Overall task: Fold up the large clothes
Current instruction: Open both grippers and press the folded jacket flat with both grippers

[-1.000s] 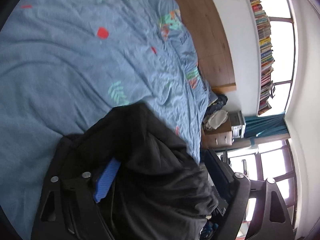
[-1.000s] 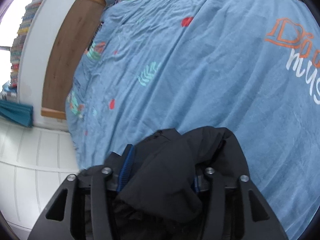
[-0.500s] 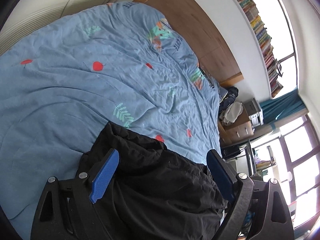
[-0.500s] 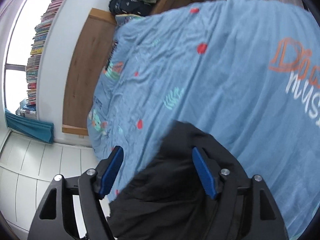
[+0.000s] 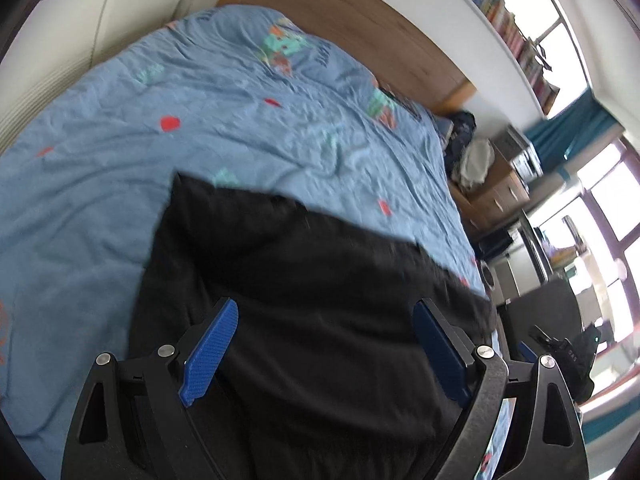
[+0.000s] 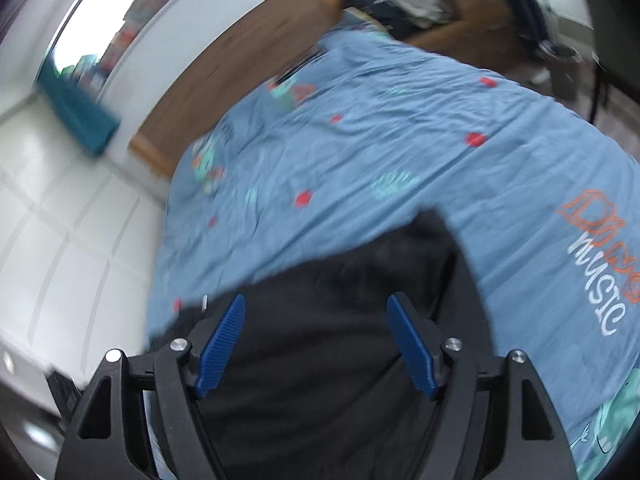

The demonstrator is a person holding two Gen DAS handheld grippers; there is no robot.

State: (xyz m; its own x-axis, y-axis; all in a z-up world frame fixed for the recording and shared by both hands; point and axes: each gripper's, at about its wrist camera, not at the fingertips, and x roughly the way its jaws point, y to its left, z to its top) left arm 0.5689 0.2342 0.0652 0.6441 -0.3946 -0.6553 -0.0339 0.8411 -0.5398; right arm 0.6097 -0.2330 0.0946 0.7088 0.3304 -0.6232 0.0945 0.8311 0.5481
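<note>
Tools (image 5: 324, 344) (image 6: 316, 340) agape over limp black garment (image 5: 320, 280), wrinkled blue bedspread (image 5: 240, 100).

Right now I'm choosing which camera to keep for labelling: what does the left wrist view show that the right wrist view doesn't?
Only the left wrist view: the left gripper open over the fabric, a bright window, and a wooden dresser beside the bed.

Only the right wrist view: the right gripper open, no fabric pinched, and orange and white lettering printed on the cover.

Both: the black garment lying on the blue bed cover, the wooden headboard, and the teal curtain.
</note>
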